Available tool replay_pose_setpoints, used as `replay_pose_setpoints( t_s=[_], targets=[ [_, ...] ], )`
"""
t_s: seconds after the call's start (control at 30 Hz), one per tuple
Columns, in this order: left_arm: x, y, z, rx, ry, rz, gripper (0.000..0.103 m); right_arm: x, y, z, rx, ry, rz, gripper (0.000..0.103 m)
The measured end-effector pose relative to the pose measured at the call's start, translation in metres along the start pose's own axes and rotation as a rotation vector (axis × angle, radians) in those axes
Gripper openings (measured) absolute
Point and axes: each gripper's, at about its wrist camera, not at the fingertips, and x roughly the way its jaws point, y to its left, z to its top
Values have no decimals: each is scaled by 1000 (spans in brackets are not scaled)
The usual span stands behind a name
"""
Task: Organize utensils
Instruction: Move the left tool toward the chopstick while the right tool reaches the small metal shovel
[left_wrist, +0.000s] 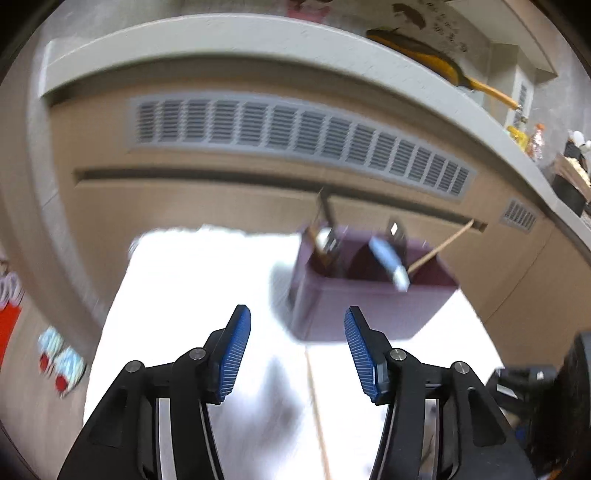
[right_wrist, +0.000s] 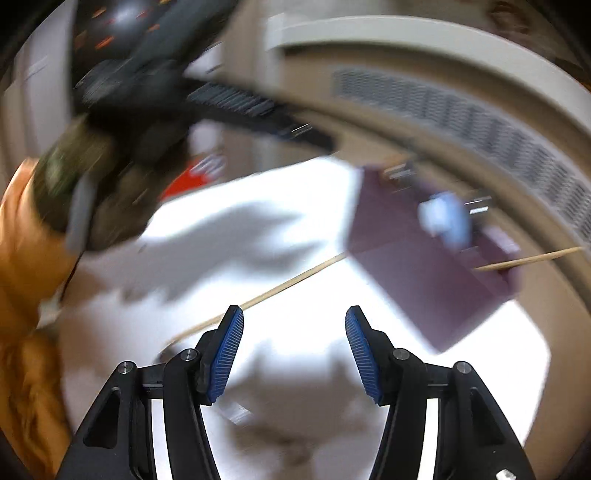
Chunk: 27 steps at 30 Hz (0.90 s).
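Both tools open and empty, purple holder ahead on the white table.

Left tool (left_wrist: 297, 343): jaws spread, nothing between them; holder (left_wrist: 365, 302) sits just ahead and slightly right, with a blue-handled utensil (left_wrist: 389, 264), a wooden stick (left_wrist: 439, 249) and dark utensils (left_wrist: 325, 236) standing in it. A second wooden stick (left_wrist: 317, 413) lies flat on the table (left_wrist: 192, 288) between the jaws, below them. Right tool (right_wrist: 294, 347): jaws spread, empty; holder (right_wrist: 417, 273) ahead to the right, loose stick (right_wrist: 280, 288) running past its left finger (right_wrist: 225, 354). Both views are motion-blurred.
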Motion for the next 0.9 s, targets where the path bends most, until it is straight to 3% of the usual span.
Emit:
replay_pose_setpoints(
  t_s=[0.1, 0.23, 0.47, 0.7, 0.83, 0.9],
  targets=[
    [-11, 9, -22, -20, 40, 19, 56, 5, 36, -14, -104, 53, 72, 55],
    [-28, 20, -50, -43, 68, 48, 63, 13, 63, -29, -177, 109, 101, 55],
    [-35, 25, -74, -50, 103, 48, 65, 38, 68, -25, -212, 163, 106, 55],
    [-22, 33, -81, -62, 131, 47, 67, 63, 51, -11, -173, 210, 195, 55],
    [-13, 36, -85, -69, 153, 51, 67, 64, 51, -10, -150, 196, 209, 40],
    [-9, 35, -86, -67, 162, 51, 67, 60, 50, -10, -119, 198, 212, 37]
  ],
)
